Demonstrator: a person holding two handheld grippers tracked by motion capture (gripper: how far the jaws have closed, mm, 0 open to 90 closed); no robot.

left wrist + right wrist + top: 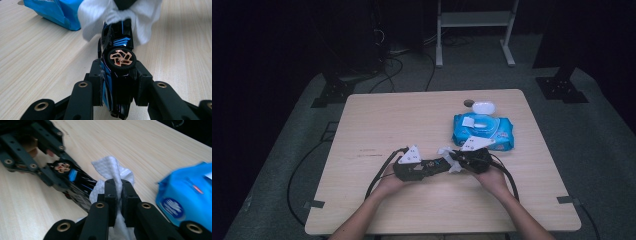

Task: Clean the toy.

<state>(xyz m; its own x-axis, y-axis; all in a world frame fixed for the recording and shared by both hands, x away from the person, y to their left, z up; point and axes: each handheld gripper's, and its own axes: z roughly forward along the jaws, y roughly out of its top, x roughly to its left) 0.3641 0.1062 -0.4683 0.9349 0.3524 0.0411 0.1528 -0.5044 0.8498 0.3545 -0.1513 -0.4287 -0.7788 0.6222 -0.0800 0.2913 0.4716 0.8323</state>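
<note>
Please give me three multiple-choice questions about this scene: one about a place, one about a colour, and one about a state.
1. Where does the wipes pack lie on the table?
A. near the left edge
B. on the far right part, beyond the right claw
C. at the near edge, between the forearms

2. What colour are the spokes of the toy car wheel?
A. copper
B. green
C. white

3. What is the state of the right claw?
A. open and empty
B. shut on the toy car
C. shut on the white wipe

Answers: 1 B, the high view shows the blue pack beyond the right claw. 2 A, the left gripper view shows copper spokes. 3 C, its jaws pinch the white wipe, while the left claw grips the car.
</note>
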